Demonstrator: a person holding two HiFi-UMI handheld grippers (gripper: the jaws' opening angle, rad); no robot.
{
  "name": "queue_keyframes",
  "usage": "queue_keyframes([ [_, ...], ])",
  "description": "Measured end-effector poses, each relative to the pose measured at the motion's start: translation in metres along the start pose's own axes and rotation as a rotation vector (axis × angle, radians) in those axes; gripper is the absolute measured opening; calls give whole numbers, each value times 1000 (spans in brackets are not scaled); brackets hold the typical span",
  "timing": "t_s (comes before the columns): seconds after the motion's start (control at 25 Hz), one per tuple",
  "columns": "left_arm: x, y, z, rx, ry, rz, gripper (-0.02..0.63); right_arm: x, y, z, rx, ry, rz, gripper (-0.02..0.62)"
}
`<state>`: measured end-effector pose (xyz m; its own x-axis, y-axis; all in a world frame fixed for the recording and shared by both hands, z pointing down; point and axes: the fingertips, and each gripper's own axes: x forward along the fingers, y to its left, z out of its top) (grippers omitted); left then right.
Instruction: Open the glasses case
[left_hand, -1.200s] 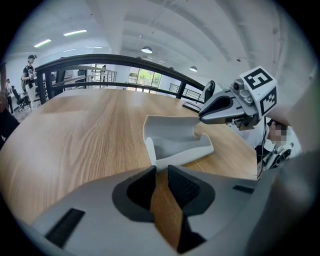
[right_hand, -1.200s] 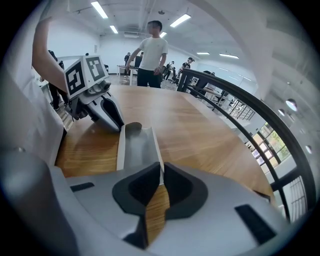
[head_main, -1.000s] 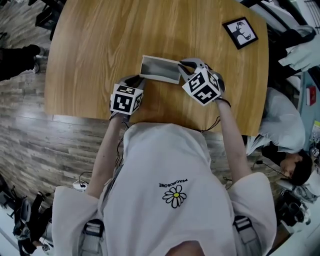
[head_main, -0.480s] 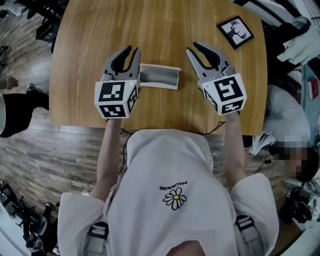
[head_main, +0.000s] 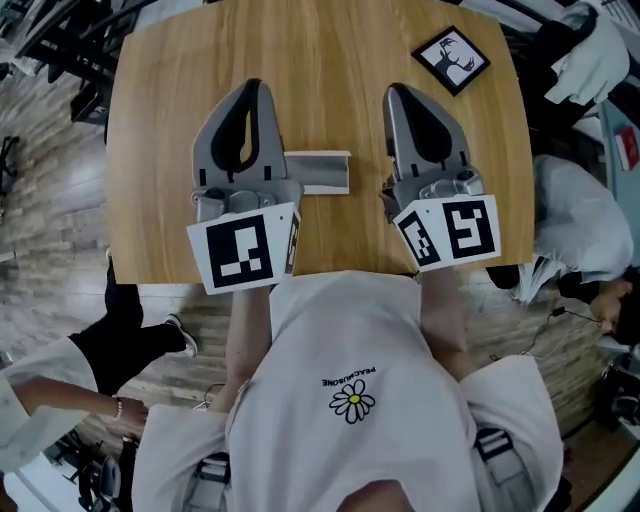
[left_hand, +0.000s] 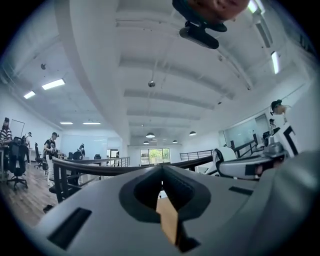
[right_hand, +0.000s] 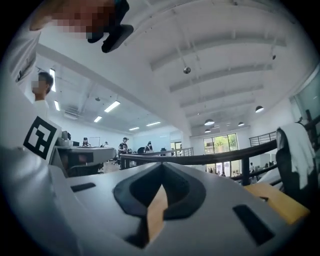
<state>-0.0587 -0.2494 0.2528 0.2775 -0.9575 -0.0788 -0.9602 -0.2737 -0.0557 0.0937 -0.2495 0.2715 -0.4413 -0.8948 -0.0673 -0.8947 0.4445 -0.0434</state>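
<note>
Glasses case (head_main: 322, 172) flat on the wooden table (head_main: 330, 60), between the two grippers in the head view. Left gripper (head_main: 252, 86) and right gripper (head_main: 398, 90) held above it, pointing level. Jaws of both just closed together, nothing between them.

The left forearm (head_main: 245, 335) and the right forearm (head_main: 440, 315) reach forward side by side. The left gripper (head_main: 251, 90) and the right gripper (head_main: 397, 95) point level, well apart; both have just been closing, fingers together at the tips, nothing between them
</note>
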Motion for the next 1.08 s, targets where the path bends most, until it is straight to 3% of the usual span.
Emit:
queue_keyframes([
  [0.44, -2, -10, -24, -4, 62, -23, 17, -10, -5, -19, -62, 44, -30, 5],
  [1.08, -3, -12, -29, -11, 79, -26, 17, -12, 11, -21, -151, 60, 10, 5],
])
